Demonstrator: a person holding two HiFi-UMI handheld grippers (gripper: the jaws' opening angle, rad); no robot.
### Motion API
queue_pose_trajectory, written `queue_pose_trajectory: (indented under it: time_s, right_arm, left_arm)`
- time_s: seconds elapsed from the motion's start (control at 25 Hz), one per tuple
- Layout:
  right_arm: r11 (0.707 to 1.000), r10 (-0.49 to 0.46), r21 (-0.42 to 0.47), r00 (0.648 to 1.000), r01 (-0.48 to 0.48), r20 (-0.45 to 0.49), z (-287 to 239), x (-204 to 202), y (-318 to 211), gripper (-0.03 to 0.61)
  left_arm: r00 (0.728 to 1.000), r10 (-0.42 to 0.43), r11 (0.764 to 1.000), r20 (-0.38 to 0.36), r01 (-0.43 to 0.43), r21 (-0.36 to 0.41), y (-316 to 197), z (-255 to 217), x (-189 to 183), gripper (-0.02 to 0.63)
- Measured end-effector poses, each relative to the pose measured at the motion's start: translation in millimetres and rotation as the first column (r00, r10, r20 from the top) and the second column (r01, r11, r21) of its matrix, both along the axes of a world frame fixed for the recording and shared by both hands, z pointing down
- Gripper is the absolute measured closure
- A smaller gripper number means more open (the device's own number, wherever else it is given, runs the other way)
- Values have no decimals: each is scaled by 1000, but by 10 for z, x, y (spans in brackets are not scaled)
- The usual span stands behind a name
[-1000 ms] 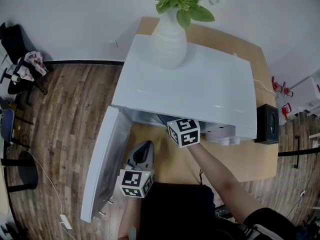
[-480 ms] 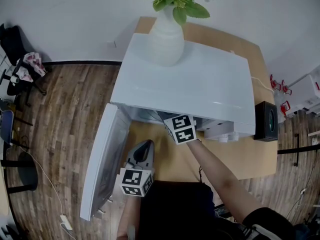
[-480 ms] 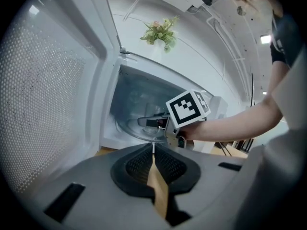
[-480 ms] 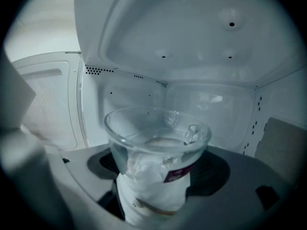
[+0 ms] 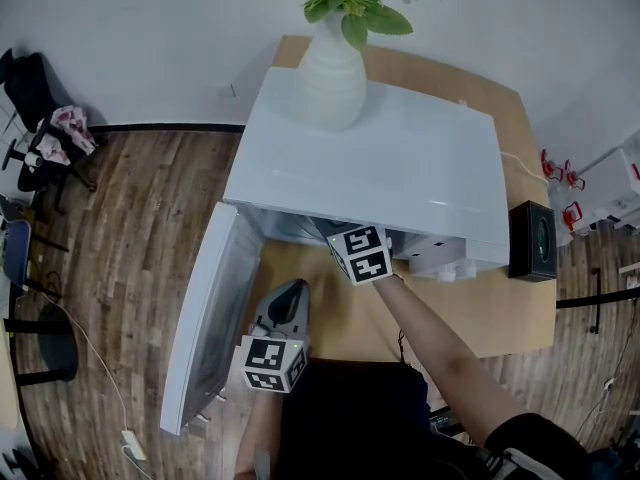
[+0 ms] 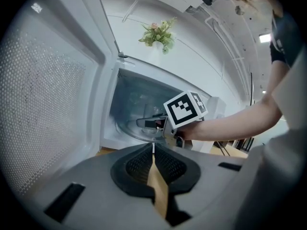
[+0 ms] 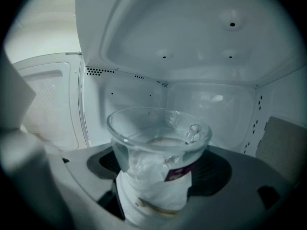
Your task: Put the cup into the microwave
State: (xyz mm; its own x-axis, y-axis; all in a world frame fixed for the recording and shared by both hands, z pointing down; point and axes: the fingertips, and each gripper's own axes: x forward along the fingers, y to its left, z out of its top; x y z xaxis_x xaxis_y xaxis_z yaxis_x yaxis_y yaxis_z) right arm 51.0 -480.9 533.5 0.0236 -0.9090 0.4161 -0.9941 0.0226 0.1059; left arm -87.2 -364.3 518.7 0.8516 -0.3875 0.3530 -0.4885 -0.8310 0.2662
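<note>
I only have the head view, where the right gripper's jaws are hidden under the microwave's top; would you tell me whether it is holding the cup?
Observer: Yes, the right gripper is shut on a clear cup, shown in its own view.
Operator: Is it inside yet?
Observer: Yes, the microwave walls and ceiling surround it.
Operator: And the other one?
Observer: The left gripper has its jaws together, empty, in front of the microwave.

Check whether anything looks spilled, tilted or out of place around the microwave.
Nothing looks spilled or damaged. The right gripper holds the cup upright inside the microwave, and the door stands wide open. The one unusual thing is a vase of flowers standing on the microwave's top.
</note>
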Motion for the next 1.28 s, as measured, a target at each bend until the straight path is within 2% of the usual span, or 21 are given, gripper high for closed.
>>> queue_pose_trajectory:
  time_s: [0.24,0.44,0.84,1.28]
  right_arm:
    - [1000,2,-2,1000,-2,-10,-7,-19,49,215]
    - [1000,14,23,999,-14,38,-70,-32,99,215]
    - [999,23,28,999,-24,26,-103,-41,216,215]
    - [999,33,41,998,-36,56,-164,-70,396,215]
  left_arm:
    - [1000,-1,1000,-4,2,8,19,-26,-27,601]
    - [1000,8,1000,-8,-8,14,42,-41,-2,600]
    - [1000,22,999,-10,-21,27,85,-76,38,600]
    - [1000,14,999,-9,-14,38,101,-114,43,600]
